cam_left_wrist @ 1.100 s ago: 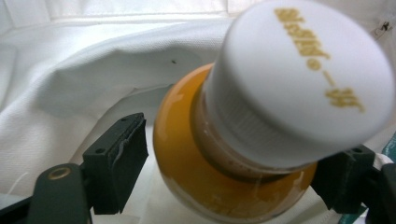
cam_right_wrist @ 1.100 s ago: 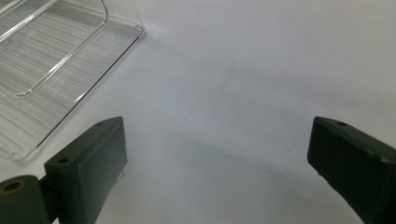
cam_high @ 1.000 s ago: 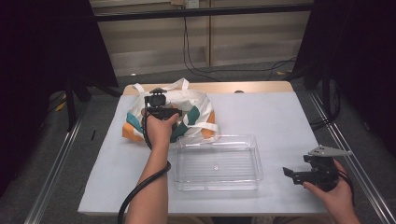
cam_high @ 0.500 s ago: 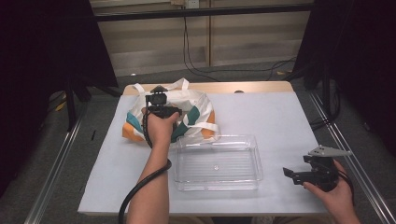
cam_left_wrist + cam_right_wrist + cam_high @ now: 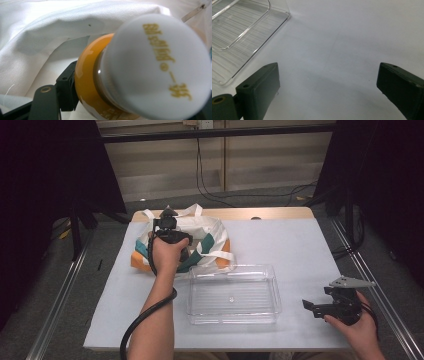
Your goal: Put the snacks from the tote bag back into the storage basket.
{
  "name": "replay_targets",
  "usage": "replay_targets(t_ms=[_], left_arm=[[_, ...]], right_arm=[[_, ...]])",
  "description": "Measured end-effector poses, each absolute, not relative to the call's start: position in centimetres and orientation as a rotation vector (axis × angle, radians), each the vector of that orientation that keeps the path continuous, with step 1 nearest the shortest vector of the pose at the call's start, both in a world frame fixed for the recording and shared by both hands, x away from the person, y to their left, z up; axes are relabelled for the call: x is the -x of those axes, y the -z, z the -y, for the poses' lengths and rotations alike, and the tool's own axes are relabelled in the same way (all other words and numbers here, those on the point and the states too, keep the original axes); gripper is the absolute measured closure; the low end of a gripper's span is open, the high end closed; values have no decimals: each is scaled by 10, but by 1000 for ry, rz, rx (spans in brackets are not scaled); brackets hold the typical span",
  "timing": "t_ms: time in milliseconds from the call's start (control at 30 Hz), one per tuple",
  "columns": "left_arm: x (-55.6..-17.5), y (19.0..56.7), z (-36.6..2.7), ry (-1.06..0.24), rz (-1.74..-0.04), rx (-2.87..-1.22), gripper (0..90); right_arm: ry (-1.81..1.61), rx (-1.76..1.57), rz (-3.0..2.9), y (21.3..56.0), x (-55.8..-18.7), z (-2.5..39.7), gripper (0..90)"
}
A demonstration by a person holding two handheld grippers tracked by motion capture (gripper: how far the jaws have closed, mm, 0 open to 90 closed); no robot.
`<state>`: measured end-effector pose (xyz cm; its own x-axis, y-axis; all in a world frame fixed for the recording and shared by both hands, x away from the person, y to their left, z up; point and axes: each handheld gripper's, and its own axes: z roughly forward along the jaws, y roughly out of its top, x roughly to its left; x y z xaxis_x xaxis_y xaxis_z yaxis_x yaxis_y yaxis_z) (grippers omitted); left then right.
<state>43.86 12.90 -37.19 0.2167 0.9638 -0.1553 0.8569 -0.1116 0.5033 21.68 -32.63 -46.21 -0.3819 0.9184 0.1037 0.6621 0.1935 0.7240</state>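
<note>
Inside the white tote bag (image 5: pixel 200 237) at the table's far left, your left gripper (image 5: pixel 170 232) is clamped on the orange bottle (image 5: pixel 92 82) below its white cap (image 5: pixel 160 67); it looks smooth, rigid and slippery, while your right gripper (image 5: pixel 325 307) rests spread wide.

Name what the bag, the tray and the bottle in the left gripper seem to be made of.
Bag: white woven cloth, matte and creased. Tray: clear rigid plastic, glossy; the table shows through. Bottle: glossy amber body, glass or plastic, with a smooth white cap, probably plastic.
</note>
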Motion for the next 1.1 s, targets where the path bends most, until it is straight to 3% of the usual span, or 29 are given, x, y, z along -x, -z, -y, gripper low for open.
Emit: replay_targets(t_ms=[1100], left_arm=[[-433,307,-140,-177,-1622,-2196,305]], right_arm=[[-993,-1489,-2137,463,-217,326,46]])
